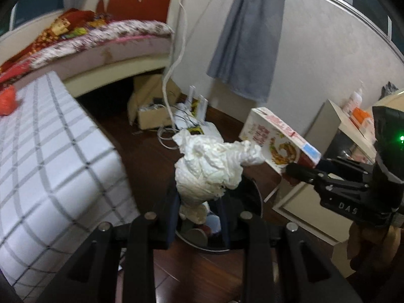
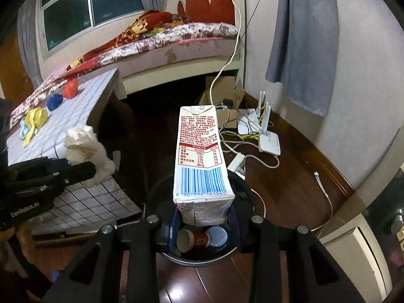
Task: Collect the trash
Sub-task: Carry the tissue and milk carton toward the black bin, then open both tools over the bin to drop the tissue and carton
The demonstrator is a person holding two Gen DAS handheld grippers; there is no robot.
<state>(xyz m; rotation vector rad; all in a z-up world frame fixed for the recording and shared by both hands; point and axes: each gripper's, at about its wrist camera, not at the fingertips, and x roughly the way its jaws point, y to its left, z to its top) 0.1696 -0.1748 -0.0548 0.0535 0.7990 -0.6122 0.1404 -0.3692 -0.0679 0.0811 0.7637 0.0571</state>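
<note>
From your left wrist view, your left claw (image 1: 199, 217) is clamped on a crumpled white paper wad (image 1: 214, 169), which sticks up and forward from between the two dark pads. Directly beneath the wad sits a round black trash bin (image 1: 255, 197) on the dark wooden floor (image 1: 197, 272); only part of its rim shows behind the claw, and cups lie inside it. To the right of the bin your right claw (image 1: 298, 170) reaches in, pinching a white rectangular drink carton with a printed food picture (image 1: 277, 139) that tilts up and away from the bin. Left of the bin stands the tabletop with a white grid-checked cloth (image 1: 50, 156).

From your right wrist view, your right claw (image 2: 203, 218) grips the same drink carton (image 2: 202, 156) by its lower end, the side with the blue barcode and nutrition table facing the camera, the carton pointing forward over the bin (image 2: 202, 257). Inside the bin, just under the carton, lie a paper cup with a red pattern (image 2: 194, 238) and a blue-rimmed cup (image 2: 218, 236), on their sides and touching. Left of the bin your left claw (image 2: 93, 170) holds the paper wad (image 2: 85, 146) in front of the checked tabletop (image 2: 83, 202). On that tabletop, well back from the bin, rest a yellow crumpled piece (image 2: 35, 121), a blue one (image 2: 54, 102) and an orange one (image 2: 70, 88).
</note>
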